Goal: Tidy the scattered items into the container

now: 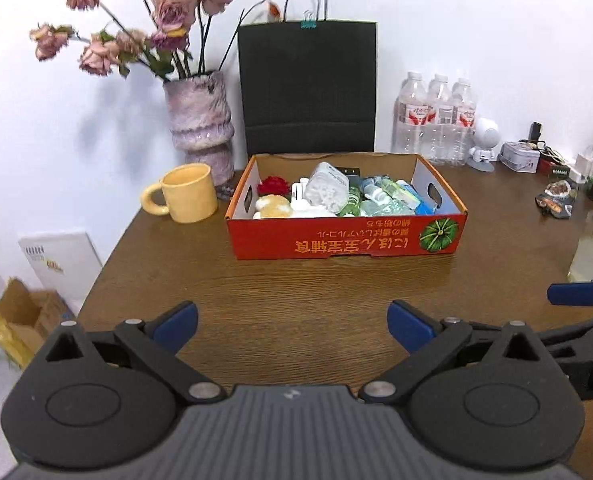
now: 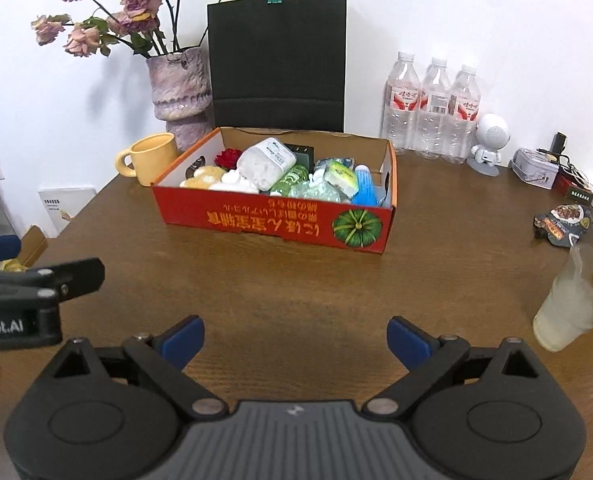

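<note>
Two grippers hang low over the near part of the brown table [image 1: 296, 292], side by side and both pointing toward the far wall. On the left gripper [image 1: 292, 326] the blue-padded fingers [image 1: 176, 326] are spread wide with nothing but bare wood between them, and the right gripper [image 2: 295, 340] matches it, wide and holding nothing. Each shows at the edge of the other's view, the right one's blue finger poking in from the right, the left one's black arm reaching in from the left. Well ahead of both, near the middle of the table, sits the red box [image 1: 346, 236] with a green pumpkin printed on its front wall. It is packed full: a red flower [image 1: 273, 186], a yellow and white plush [image 1: 272, 207], a white tub [image 1: 326, 188] lying tilted on top, green packets [image 2: 292, 180] and a blue item [image 2: 364, 186] toward its right end. Just left of the box stands a yellow mug [image 1: 184, 198], and behind that a mauve vase [image 1: 200, 128] of faded roses. A black bag [image 1: 307, 84] stands upright against the wall right behind the box, with three water bottles [image 1: 436, 120] to its right and a small white robot figure [image 1: 484, 144] beside them. At the right edge, near the right gripper, stands a cloudy plastic cup [image 2: 568, 308].
</note>
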Demonstrator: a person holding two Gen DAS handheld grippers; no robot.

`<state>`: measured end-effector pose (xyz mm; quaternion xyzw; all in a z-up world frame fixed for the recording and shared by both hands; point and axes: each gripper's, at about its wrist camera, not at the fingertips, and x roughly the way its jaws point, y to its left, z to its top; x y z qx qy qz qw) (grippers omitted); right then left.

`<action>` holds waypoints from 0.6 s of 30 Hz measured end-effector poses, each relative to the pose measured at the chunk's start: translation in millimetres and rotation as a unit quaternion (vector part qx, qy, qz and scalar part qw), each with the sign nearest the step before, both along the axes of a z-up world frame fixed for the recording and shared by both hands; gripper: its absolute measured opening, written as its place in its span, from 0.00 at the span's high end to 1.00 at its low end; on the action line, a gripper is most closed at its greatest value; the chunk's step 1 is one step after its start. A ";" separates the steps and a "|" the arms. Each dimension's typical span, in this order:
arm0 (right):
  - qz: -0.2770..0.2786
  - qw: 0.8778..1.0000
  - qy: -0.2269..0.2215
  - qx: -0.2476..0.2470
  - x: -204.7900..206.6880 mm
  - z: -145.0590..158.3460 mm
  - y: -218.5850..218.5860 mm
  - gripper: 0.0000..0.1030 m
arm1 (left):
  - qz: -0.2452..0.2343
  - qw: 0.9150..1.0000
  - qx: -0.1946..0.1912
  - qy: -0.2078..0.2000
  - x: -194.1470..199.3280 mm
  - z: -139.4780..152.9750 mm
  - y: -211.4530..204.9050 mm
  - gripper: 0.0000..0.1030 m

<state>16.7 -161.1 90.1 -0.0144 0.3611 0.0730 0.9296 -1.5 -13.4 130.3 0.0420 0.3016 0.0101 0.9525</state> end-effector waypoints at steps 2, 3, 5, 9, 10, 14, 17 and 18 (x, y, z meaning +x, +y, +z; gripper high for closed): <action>-0.003 1.000 -0.015 -0.009 -6.3 -17.1 3.3 0.05 | 0.002 1.000 -0.005 -0.008 -4.6 -18.1 1.7 0.00; -0.002 1.000 -0.021 -0.012 -8.8 -26.1 4.5 0.04 | 0.005 1.000 -0.011 -0.007 -5.5 -27.7 3.3 0.00; 0.000 1.000 -0.027 -0.013 -12.5 -44.0 6.1 0.04 | 0.011 1.000 -0.021 -0.004 -7.3 -46.5 6.3 0.00; -0.009 1.000 -0.026 0.001 -14.6 -69.4 3.1 0.04 | 0.015 0.999 -0.028 -0.012 -12.8 -72.2 10.5 0.00; -0.014 1.000 -0.028 0.003 -14.7 -73.8 2.5 0.04 | 0.013 0.999 -0.030 -0.018 -15.2 -75.9 12.2 0.00; -0.028 0.999 -0.019 0.015 -11.7 -91.2 -0.6 0.04 | 0.014 0.999 -0.027 -0.024 -22.3 -93.0 17.7 0.00; -0.032 0.999 -0.016 0.007 -11.9 -101.4 0.9 0.03 | 0.022 0.999 -0.019 -0.016 -24.2 -104.4 21.9 0.00; -0.030 0.999 -0.018 0.001 -13.2 -103.8 2.3 0.03 | 0.024 0.999 -0.018 -0.013 -24.0 -107.2 23.2 0.00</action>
